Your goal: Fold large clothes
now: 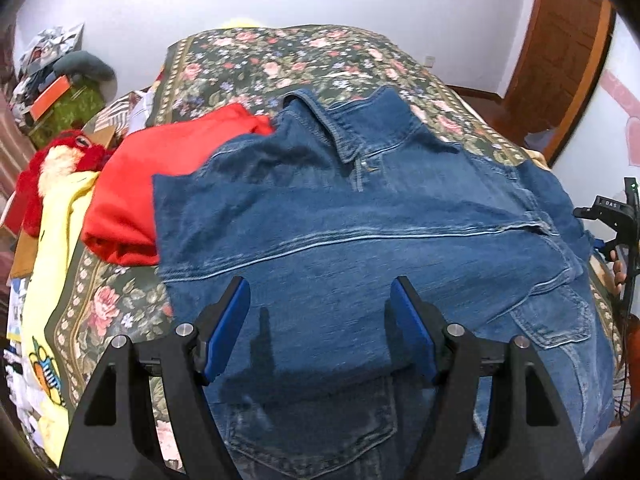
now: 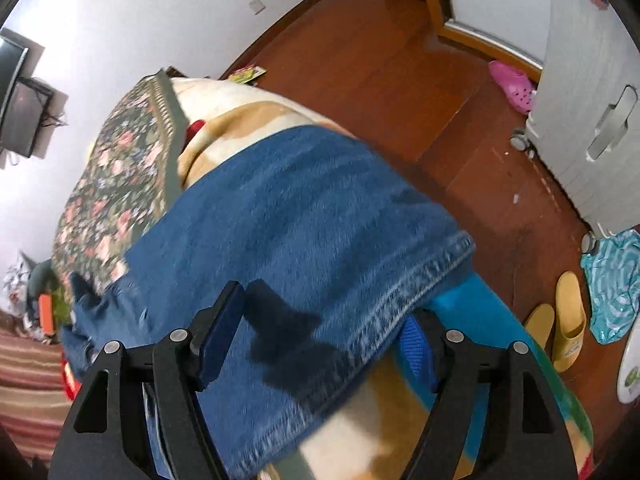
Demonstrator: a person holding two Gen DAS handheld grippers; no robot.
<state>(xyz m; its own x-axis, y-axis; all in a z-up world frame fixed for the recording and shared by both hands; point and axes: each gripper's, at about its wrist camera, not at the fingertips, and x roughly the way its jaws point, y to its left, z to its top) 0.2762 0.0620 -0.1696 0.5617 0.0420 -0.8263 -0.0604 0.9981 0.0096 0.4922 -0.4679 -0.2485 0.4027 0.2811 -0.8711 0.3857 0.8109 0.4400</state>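
jeans (image 1: 360,216) hem blurred (right view), bed (image 1: 280,60) half-hidden

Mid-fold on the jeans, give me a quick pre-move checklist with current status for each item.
1. Left gripper free of cloth: ok, jaws open above the jeans.
2. Right gripper released: ok, jaws open; the hem lies between the fingers unpinched.
3. Jeans fully on the floral bedspread: not ok, the hem end overhangs the bed edge.
4. Red garment clear of jeans: not ok, they touch.
5. Fold edges aligned: cannot tell.
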